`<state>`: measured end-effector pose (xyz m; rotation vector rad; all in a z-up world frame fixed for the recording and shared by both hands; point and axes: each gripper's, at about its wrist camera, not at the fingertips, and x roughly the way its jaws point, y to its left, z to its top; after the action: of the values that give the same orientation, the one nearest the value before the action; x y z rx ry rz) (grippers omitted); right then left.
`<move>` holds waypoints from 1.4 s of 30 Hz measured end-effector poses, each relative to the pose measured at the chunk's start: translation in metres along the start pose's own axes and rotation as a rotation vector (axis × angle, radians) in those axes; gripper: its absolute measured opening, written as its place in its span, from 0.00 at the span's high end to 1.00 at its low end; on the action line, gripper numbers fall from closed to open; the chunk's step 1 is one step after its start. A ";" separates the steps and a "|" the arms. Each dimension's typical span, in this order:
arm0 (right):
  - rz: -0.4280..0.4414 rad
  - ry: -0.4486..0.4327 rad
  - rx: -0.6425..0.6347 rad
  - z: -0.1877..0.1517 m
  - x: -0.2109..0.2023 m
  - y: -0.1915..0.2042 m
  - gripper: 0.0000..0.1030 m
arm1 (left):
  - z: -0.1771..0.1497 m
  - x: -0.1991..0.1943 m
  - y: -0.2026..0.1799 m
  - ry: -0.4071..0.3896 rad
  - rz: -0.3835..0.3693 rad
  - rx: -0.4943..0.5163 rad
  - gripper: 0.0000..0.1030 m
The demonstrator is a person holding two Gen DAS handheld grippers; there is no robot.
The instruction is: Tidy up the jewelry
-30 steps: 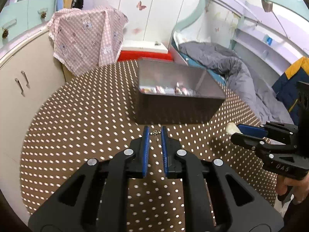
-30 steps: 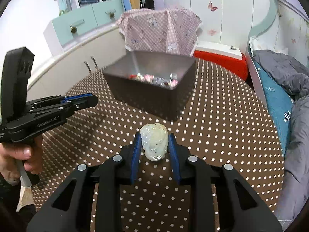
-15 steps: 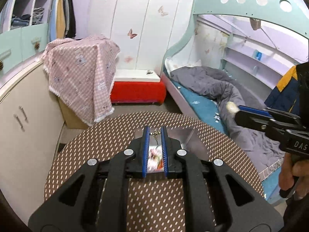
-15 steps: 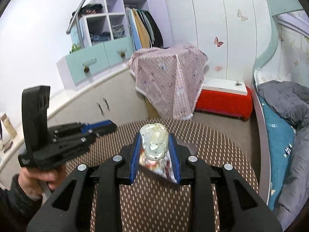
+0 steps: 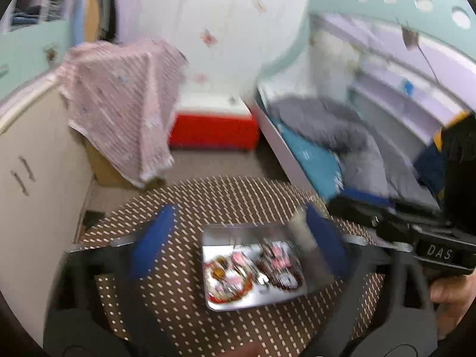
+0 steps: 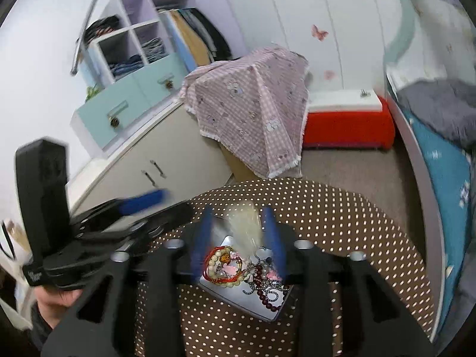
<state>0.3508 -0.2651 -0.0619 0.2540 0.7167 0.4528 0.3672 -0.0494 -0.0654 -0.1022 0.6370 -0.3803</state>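
A grey metal box (image 5: 253,297) (image 6: 261,309) holding beads and bracelets sits on the brown dotted round table (image 5: 184,202). My left gripper (image 5: 238,238) hangs above the box with its blue fingers (image 5: 154,238) wide apart and nothing between them. My right gripper (image 6: 239,235) is also above the box, fingers spread; the pale jade pendant (image 6: 247,232) shows as a blur between them, falling free toward the jewelry. The right gripper also shows at the right of the left wrist view (image 5: 401,226).
A cream cabinet (image 6: 154,154) stands left of the table, with a pink checked cloth (image 6: 253,110) draped over a box behind it. A red and white chest (image 6: 348,119) sits by the wall. A bed with grey bedding (image 5: 342,136) lies to the right.
Both grippers have opened over the box. The small chain piece has left the left gripper, and the jade pendant has slipped out of the right one. Both views are motion-blurred.
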 end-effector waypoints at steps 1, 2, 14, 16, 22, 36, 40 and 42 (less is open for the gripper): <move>-0.008 -0.011 0.009 -0.001 -0.002 -0.001 0.23 | 0.000 -0.003 0.003 -0.003 0.002 -0.006 0.10; -0.025 -0.035 0.013 -0.003 -0.007 -0.001 0.10 | 0.000 -0.004 0.005 0.005 0.002 -0.009 0.09; -0.059 -0.094 0.013 0.001 -0.039 0.023 0.08 | -0.005 -0.057 0.010 -0.054 0.130 -0.029 0.09; -0.069 -0.103 -0.002 0.000 -0.045 0.030 0.08 | -0.005 -0.068 0.008 -0.075 0.144 -0.023 0.08; -0.117 -0.131 -0.046 -0.010 -0.068 0.056 0.08 | -0.009 -0.105 -0.006 -0.125 0.196 0.000 0.07; -0.309 -0.269 -0.174 -0.071 -0.147 0.119 0.08 | -0.057 -0.206 -0.057 -0.281 0.304 0.089 0.06; -0.354 -0.312 -0.179 -0.091 -0.169 0.134 0.08 | -0.069 -0.229 -0.067 -0.312 0.318 0.091 0.06; -0.372 -0.337 -0.173 -0.101 -0.180 0.136 0.08 | -0.075 -0.240 -0.070 -0.323 0.325 0.094 0.06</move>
<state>0.1205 -0.2253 0.0185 0.0285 0.3787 0.1097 0.1237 -0.0226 0.0236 0.0300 0.3072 -0.0750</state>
